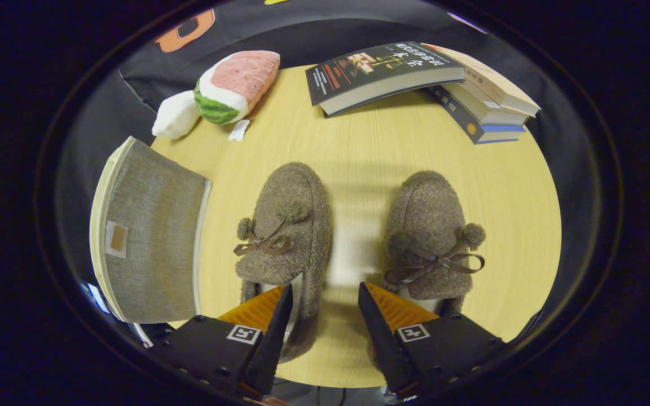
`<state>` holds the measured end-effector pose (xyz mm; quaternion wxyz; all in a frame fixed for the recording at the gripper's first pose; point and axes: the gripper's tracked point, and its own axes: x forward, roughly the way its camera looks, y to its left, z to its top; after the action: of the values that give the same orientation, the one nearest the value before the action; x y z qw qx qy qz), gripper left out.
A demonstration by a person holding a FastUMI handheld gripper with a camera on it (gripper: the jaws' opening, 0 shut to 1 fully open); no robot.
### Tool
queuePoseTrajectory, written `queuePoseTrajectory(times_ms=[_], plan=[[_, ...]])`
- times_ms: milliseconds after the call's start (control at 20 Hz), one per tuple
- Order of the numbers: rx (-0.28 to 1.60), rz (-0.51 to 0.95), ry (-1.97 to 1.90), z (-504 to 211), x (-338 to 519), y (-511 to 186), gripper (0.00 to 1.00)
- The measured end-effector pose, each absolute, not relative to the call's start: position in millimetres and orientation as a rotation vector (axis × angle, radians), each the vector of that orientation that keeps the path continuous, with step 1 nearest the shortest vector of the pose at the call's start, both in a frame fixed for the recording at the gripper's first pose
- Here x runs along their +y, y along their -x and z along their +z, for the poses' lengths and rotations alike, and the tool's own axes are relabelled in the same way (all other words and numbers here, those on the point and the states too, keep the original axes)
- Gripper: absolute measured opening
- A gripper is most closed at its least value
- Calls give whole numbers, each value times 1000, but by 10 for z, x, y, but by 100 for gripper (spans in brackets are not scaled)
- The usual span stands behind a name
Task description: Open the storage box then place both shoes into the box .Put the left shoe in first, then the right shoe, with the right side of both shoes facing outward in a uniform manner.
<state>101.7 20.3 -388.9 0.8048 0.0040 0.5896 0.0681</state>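
Even, fairly bright light falls from above on the pale round wooden table [359,141], leaving soft shadows beside the two fuzzy brown slippers [288,225] and under the far stack of books [415,73]. A mild sheen lies between the slippers. Fisheye distortion bends the grey fabric storage box [144,237] at left. Focus is sharp centrally, dimmer toward the rim.

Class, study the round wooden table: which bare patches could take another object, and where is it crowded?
Bare wood lies between the two fuzzy brown slippers and the stack of books, and in the strip between the slippers, ahead of the open gripper fingers. It is crowded where the grey fabric storage box borders the left slipper, and by the watermelon plush toy.
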Motion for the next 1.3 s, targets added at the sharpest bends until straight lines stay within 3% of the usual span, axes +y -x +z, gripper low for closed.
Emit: queuePoseTrajectory(times_ms=[100,150,350,450,500,900,1300], plan=[[1288,140,-2,-3946,252,-1002,56],[1298,132,6,-3957,240,-1007,55],[1341,143,-39,-4016,389,-991,15],[1349,150,-7,-4027,331,-1077,10],[1356,137,-18,-4036,358,-985,1],[1334,126,-134,-3650,418,-844,1],[1236,269,-226,-2540,1017,-561,1]])
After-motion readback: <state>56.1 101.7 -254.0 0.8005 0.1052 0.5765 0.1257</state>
